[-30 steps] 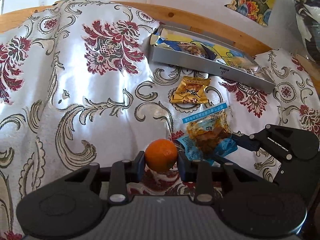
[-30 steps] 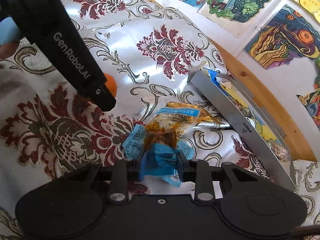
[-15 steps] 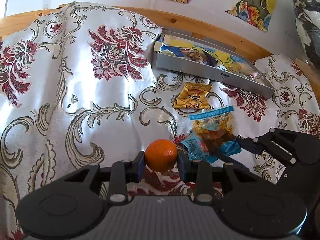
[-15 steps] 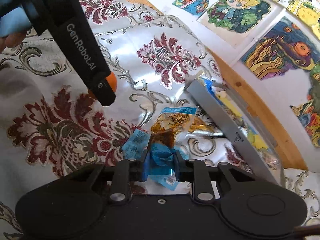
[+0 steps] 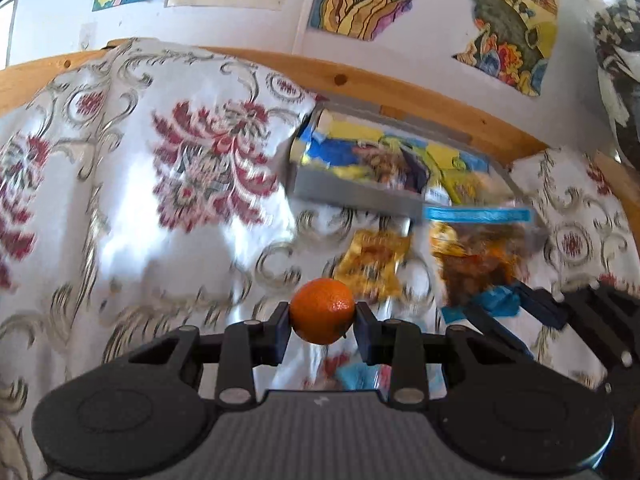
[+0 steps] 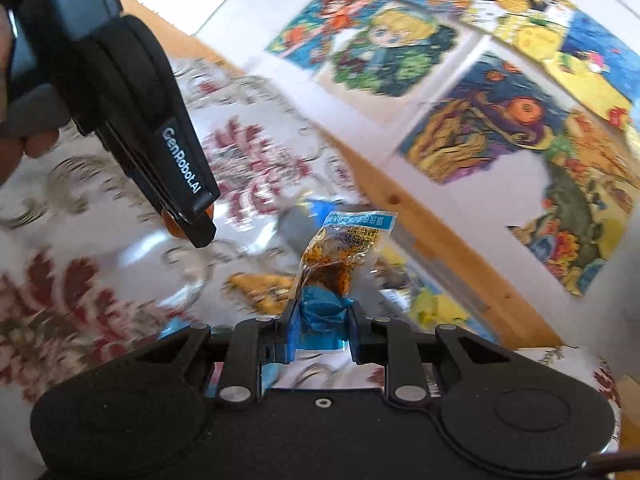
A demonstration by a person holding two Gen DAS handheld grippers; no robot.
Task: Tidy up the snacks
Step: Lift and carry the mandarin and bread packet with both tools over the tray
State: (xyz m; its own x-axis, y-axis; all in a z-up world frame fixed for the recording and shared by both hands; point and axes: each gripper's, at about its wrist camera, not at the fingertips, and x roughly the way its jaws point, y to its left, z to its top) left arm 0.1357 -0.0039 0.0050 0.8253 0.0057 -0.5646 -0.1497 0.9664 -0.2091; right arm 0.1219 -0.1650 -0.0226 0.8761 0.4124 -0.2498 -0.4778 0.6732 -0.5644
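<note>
My left gripper is shut on a small orange mandarin, held above the patterned cloth. To its right, the right gripper holds a blue-and-clear snack bag off the table. In the right wrist view that right gripper is shut on the bag's blue end, and the snack bag stands upright. The left gripper hangs at upper left, with a sliver of the mandarin showing. A grey tray full of snack packets lies at the back. A gold packet lies in front of it.
A white, red and gold floral cloth covers the table. A wooden rail runs along the back edge under a wall hung with colourful drawings. A hand holds the left gripper. The view is motion-blurred.
Both grippers have risen and tilted up toward the wall. The snack bag has left the cloth and now hangs upright in the right gripper. The mandarin stays gripped.
</note>
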